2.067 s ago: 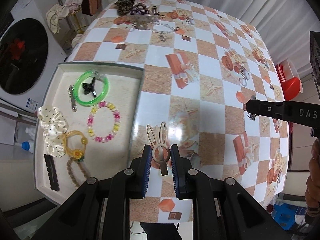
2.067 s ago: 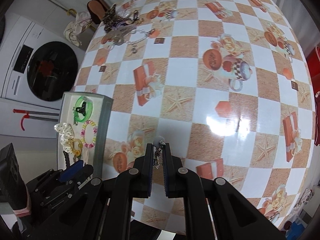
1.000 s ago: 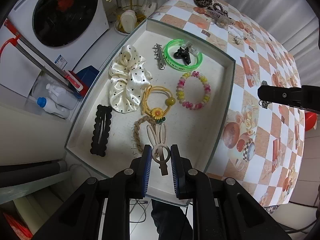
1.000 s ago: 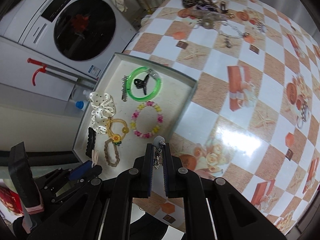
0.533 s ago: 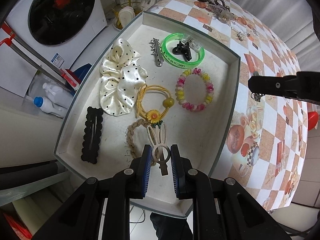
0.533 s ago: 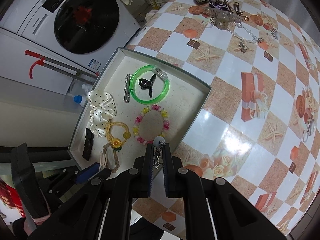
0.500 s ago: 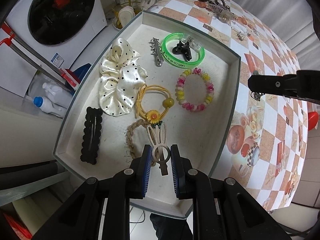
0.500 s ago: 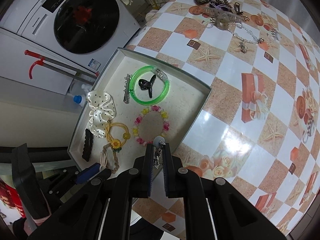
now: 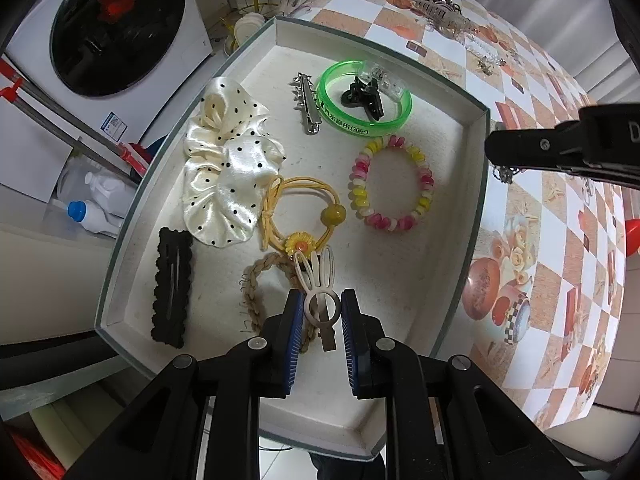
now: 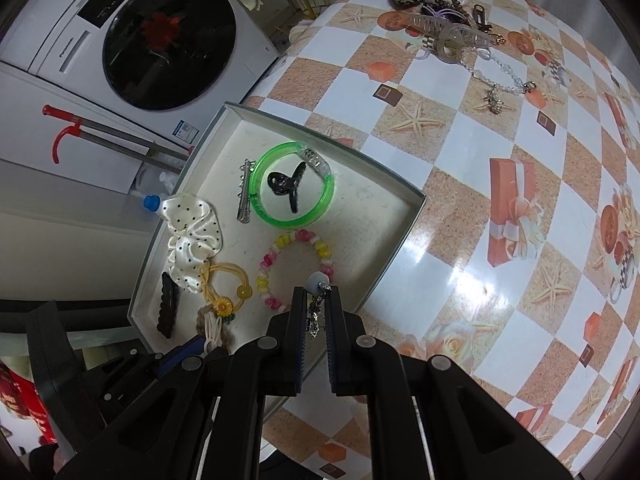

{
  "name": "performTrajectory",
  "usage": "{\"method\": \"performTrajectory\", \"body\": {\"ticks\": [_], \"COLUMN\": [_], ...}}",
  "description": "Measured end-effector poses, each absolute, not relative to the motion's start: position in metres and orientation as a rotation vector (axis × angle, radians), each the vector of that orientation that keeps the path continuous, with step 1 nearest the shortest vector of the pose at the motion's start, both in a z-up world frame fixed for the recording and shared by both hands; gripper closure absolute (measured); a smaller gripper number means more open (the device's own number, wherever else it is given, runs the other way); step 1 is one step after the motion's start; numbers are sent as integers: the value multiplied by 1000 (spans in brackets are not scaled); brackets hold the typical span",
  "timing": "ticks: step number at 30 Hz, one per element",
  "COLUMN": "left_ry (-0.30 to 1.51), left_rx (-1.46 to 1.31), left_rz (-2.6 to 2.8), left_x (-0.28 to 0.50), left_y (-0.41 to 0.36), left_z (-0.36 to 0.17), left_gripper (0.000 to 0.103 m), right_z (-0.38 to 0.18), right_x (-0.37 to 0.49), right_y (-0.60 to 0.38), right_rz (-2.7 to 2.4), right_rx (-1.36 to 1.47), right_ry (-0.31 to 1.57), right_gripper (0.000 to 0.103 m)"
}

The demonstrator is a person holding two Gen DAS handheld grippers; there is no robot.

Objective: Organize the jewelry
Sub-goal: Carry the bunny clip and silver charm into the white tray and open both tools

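- Bunny-ear hair clip (image 9: pixel 318 294) pinched by its ring in left hand-held gripper (image 9: pixel 321 316), jaws narrow, above tray (image 9: pixel 478 184) near braided hair tie (image 9: pixel 256 280), which the gripper partly hides.
- Small charm on a chain (image 10: pixel 316 308) clamped in right hand-held gripper (image 10: pixel 316 316), jaws nearly closed; detail too small to make out, over tray's right edge.
- Tray holds green bangle (image 9: pixel 362 98), bead bracelet (image 9: pixel 392 184), scrunchie (image 9: pixel 228 168).
- Worktop (image 10: pixel 460 140): jewelry pile (image 10: pixel 436 12) at far end, partly cut off.
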State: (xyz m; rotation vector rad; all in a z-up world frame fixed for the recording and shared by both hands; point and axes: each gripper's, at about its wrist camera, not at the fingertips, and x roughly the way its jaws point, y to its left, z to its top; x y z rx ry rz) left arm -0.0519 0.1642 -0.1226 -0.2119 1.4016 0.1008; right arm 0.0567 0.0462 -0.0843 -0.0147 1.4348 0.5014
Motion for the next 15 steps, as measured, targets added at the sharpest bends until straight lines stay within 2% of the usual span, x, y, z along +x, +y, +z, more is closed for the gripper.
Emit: {"method": "performTrajectory", "body": {"ticks": [15], "left_ry": [1412], "left_rx": [-164], "left_rz": [128], "left_x": [-42], "left_y": [158], "left_z": [-140], "left_gripper": [79], "right_z": [-111], "right_x": [79], "right_y": [60], "right_rz": [499], "right_rx": [-23], "right_ry": [1434], "right_gripper": [93]}}
